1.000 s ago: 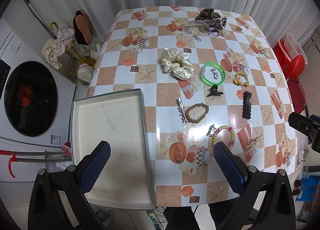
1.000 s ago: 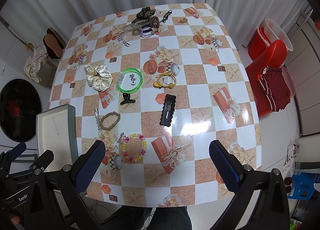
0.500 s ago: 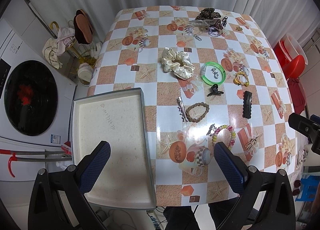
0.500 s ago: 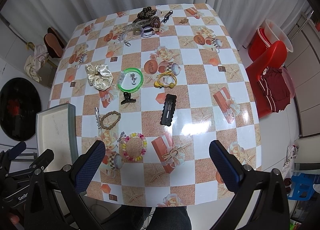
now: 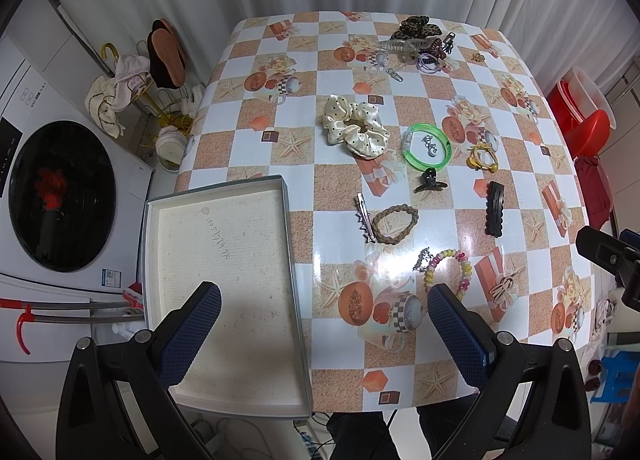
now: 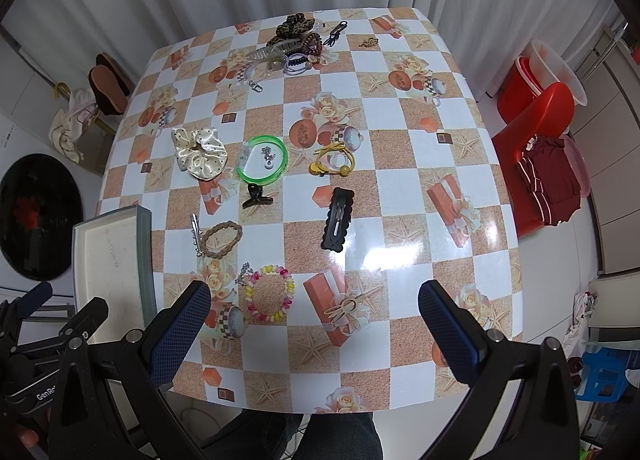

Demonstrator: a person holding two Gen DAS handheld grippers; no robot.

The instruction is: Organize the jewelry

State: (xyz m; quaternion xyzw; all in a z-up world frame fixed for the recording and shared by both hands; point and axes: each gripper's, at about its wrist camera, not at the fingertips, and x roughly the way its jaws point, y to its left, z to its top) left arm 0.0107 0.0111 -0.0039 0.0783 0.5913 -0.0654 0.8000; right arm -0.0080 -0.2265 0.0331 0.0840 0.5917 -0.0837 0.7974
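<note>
1 tray [image 5: 224, 196], 1 scrunchie [image 5: 355, 131], 1 green bangle [image 5: 427, 146], 1 beaded bracelet [image 6: 269, 293]

Bright even indoor light, white glare patch on the glossy tablecloth [image 6: 384, 256]; sharp focus, fisheye bending, dark corners

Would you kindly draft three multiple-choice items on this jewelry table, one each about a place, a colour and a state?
1. Where does the shallow white cardboard tray sit?
A. at the table's left edge
B. at the far edge by the curtain
C. on the red chair

2. What colour is the plastic bangle beside the cream polka-dot satin scrunchie?
A. blue
B. green
C. black

3. How are the left gripper and right gripper?
A. both open and empty
B. left shut on a bracelet
C. right shut on a clip

Answers: 1 A, the tray lies by the washing machine side; 2 B, its ring is bright green; 3 A, the fingers of each stand wide apart with nothing between them.
</note>
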